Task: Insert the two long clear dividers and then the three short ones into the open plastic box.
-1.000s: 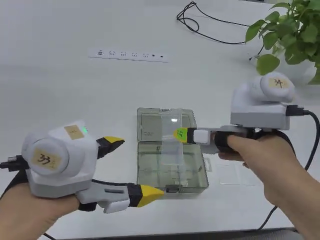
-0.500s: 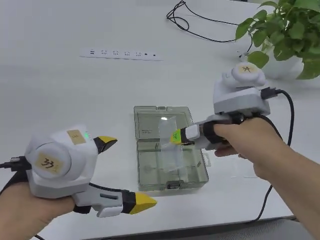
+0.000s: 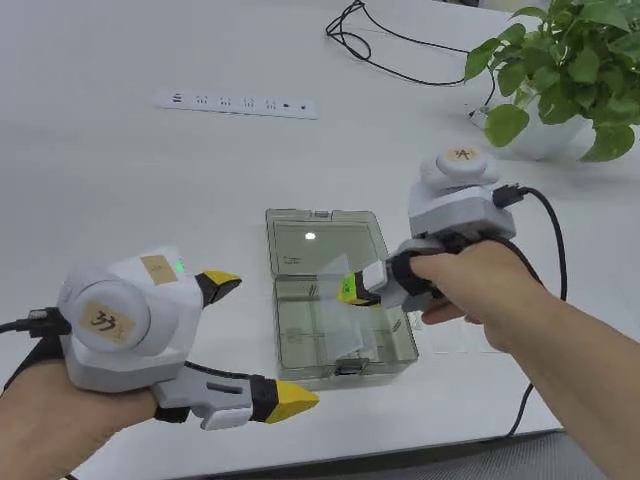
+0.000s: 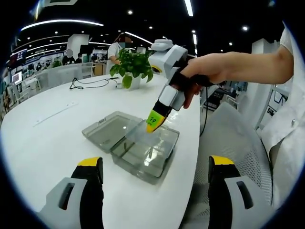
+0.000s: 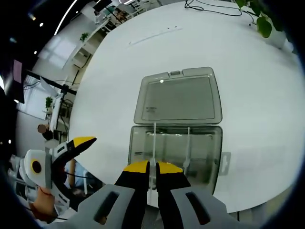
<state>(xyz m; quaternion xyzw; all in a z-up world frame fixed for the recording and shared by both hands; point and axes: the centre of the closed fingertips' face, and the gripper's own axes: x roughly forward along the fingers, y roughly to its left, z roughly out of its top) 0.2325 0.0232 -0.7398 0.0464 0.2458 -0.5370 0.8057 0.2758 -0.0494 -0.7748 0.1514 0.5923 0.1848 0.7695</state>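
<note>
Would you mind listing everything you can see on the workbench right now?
Plastic box: one, smoky clear, open, mid-table.
Held divider: one, clear, going into the box.
Second divider: one, clear, standing in the box.
Power strip: one, white, far side.
Cable: one, black, far side.
Plant: one, green, far right.
Table: one, white.
Left gripper: yellow-tipped, open, left of the box.
Right gripper: yellow-tipped, shut on the held divider.
Left hand, right hand: each holds a gripper.

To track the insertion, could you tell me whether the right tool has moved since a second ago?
Yes. Against the plastic box, the right tool, holding a divider, has come from the hinge down over the base.
</note>
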